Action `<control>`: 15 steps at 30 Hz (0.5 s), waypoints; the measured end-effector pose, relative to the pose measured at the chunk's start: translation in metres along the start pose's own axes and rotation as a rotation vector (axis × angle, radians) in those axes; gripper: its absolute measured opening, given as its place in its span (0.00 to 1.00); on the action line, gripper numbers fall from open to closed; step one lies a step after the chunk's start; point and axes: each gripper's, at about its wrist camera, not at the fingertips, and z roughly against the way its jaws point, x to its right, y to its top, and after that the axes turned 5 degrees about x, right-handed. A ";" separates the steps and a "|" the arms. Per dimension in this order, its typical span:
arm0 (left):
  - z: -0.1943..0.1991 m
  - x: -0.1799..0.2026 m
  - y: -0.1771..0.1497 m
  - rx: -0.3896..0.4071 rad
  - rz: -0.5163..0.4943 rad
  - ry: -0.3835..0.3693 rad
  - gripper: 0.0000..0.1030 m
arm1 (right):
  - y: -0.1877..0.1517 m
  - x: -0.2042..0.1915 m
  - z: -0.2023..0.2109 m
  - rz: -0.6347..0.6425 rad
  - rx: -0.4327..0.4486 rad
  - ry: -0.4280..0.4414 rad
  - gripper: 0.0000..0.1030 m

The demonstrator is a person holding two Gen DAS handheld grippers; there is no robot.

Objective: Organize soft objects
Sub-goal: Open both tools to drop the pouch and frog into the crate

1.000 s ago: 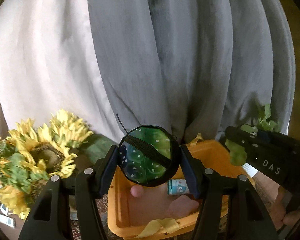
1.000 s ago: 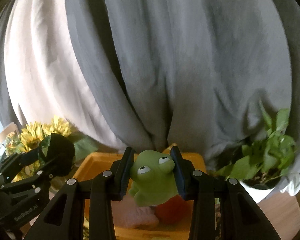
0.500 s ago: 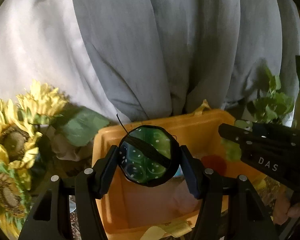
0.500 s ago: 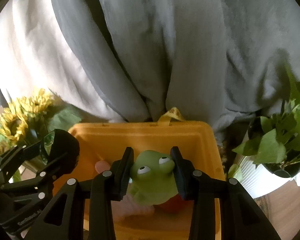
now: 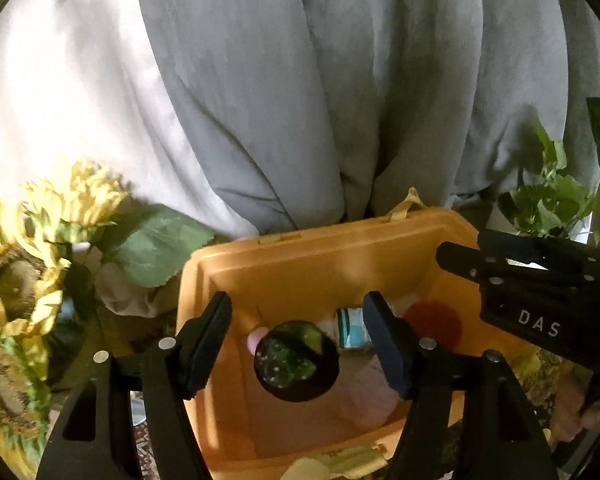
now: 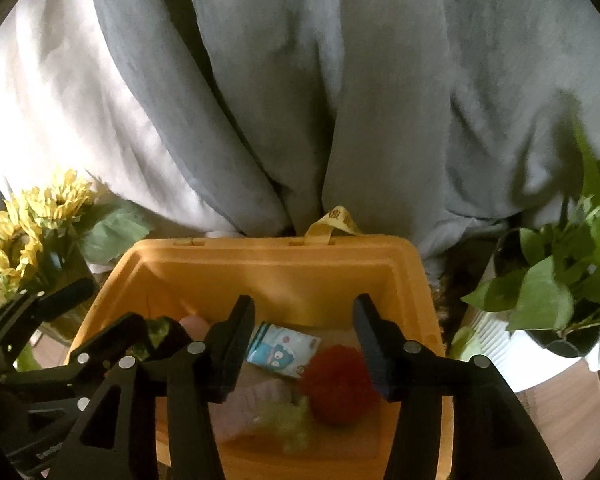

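An orange bin (image 5: 316, 256) sits below both grippers and shows in the right wrist view (image 6: 275, 264) too. My left gripper (image 5: 297, 332) is open; the dark green spotted ball (image 5: 295, 362) lies free between its jaws, inside the bin. My right gripper (image 6: 304, 334) is open; the green frog toy (image 6: 285, 420) is a blur in the bin below it. A red pompom (image 6: 340, 384), a pink soft piece (image 6: 251, 400) and a small blue-and-white packet (image 6: 281, 344) lie on the bin floor.
Grey and white curtains (image 6: 340, 100) hang behind the bin. Sunflowers (image 5: 23, 280) stand to the left. A potted green plant (image 6: 560, 280) in a white pot stands to the right. The right gripper's body (image 5: 540, 300) shows at the right of the left wrist view.
Both grippers moved down over the bin and opened. The green ball and the frog toy left the jaws and dropped into the bin.
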 end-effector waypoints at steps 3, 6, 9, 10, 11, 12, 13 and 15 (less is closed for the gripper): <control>0.016 0.003 0.002 0.040 -0.001 0.010 0.66 | 0.002 -0.001 0.011 0.003 0.021 0.001 0.51; 0.034 0.003 0.003 0.083 -0.003 0.035 0.66 | 0.003 -0.002 0.025 0.009 0.040 -0.003 0.51; 0.052 0.004 0.004 0.115 -0.005 0.060 0.66 | 0.003 -0.006 0.040 0.026 0.062 -0.007 0.51; 0.057 0.004 0.003 0.122 -0.005 0.067 0.66 | 0.003 -0.008 0.048 0.032 0.072 -0.007 0.51; 0.063 0.004 0.003 0.129 -0.006 0.078 0.66 | 0.002 -0.009 0.052 0.036 0.078 -0.007 0.53; 0.070 0.005 0.002 0.138 -0.007 0.091 0.68 | 0.001 -0.011 0.058 0.043 0.086 -0.009 0.57; 0.076 0.005 0.000 0.148 -0.006 0.101 0.70 | 0.000 -0.013 0.064 0.050 0.098 -0.013 0.59; 0.089 0.006 -0.004 0.163 -0.007 0.121 0.70 | -0.003 -0.018 0.075 0.065 0.118 -0.021 0.60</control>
